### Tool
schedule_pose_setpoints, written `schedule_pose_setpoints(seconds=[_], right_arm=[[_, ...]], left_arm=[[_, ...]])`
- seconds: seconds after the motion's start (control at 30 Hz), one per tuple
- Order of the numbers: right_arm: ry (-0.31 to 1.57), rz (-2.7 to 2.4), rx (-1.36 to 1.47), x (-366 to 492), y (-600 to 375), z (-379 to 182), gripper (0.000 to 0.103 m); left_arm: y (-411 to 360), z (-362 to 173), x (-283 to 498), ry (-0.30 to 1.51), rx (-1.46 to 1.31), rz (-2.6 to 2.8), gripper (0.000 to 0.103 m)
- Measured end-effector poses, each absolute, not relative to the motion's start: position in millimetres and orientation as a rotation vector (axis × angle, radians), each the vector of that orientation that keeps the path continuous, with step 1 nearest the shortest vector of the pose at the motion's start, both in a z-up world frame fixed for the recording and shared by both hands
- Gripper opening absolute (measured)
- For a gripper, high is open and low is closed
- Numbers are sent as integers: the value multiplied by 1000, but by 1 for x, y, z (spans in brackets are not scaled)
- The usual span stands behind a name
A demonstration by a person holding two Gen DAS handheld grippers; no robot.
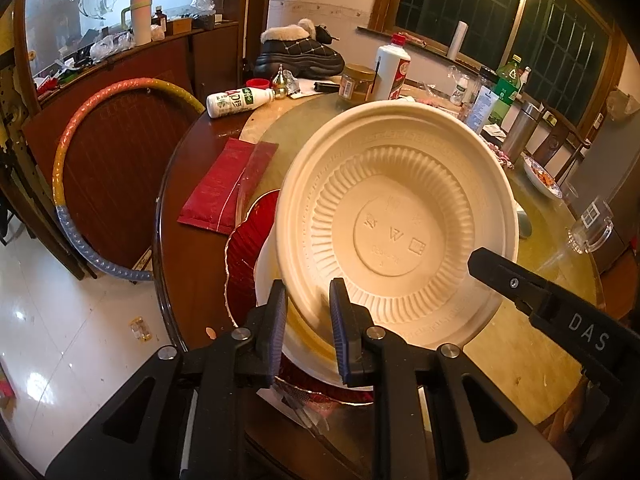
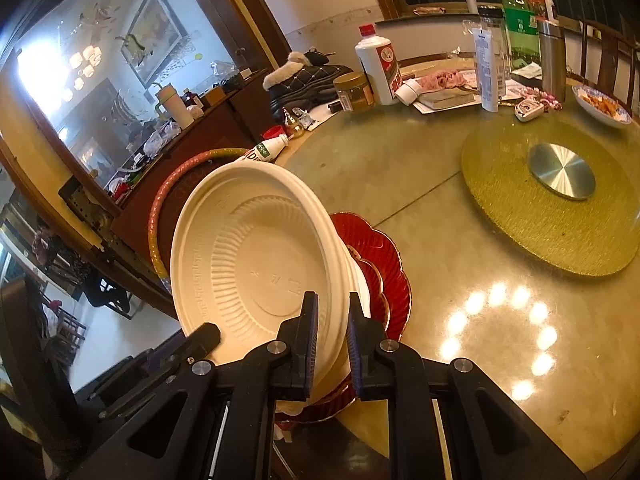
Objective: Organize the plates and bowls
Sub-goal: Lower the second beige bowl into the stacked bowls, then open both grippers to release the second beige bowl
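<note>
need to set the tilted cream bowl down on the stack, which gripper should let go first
Right. The left gripper and right gripper both pinch the cream bowl's rim; the left sits beside the stack.

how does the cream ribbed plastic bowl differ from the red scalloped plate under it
The cream ribbed plastic bowl is matte, plain and round-rimmed; the red scalloped plate is glossy with a gold-edged, wavy rim. The bowl is tilted up on edge, its embossed underside facing the cameras; the plate lies flat on the table. The left gripper and right gripper clamp the bowl's rim; neither holds the plate. Both have radial ribbing.
</note>
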State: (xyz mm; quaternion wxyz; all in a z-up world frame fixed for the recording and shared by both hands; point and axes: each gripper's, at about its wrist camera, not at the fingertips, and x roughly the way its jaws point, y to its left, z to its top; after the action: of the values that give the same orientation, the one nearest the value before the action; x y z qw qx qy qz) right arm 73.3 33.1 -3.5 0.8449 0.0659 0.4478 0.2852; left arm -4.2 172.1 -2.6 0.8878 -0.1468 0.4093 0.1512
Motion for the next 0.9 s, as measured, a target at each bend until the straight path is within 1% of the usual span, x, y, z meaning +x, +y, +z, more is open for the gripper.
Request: schedule_pose_setpoints(seconds=[0.27, 0.37, 0.43, 0.6, 0.67, 0.7, 0.73, 0.77, 0.8, 0.83, 0.9], right_arm=[[985, 618, 149, 83, 40, -2, 21], [1006, 631, 164, 81, 40, -4, 27], [1013, 646, 175, 80, 40, -4, 36], [1038, 666, 215, 82, 39, -5, 46], [1039, 663, 224, 81, 38, -5, 50], [1036, 660, 226, 81, 38, -4, 56], [1034, 659, 229, 81, 37, -4, 60], [1029, 656, 236, 81, 36, -3, 62], [1027, 656, 240, 80, 35, -3, 67], [1024, 658, 244, 79, 34, -2, 72], [1010, 657, 241, 77, 33, 1, 78]], left_arm=[[173, 2, -6, 838, -299, 340, 19], [173, 3, -9, 836, -292, 342, 19], [173, 5, -11, 830, -288, 341, 19], [173, 6, -15, 818, -290, 344, 21], [172, 8, -18, 803, -283, 355, 24], [171, 9, -19, 794, -274, 366, 30], [171, 10, -21, 785, -270, 371, 41], [170, 11, -22, 775, -266, 373, 46], [169, 12, -23, 764, -262, 376, 57], [168, 14, -26, 746, -252, 383, 62], [167, 16, -28, 725, -237, 396, 64]])
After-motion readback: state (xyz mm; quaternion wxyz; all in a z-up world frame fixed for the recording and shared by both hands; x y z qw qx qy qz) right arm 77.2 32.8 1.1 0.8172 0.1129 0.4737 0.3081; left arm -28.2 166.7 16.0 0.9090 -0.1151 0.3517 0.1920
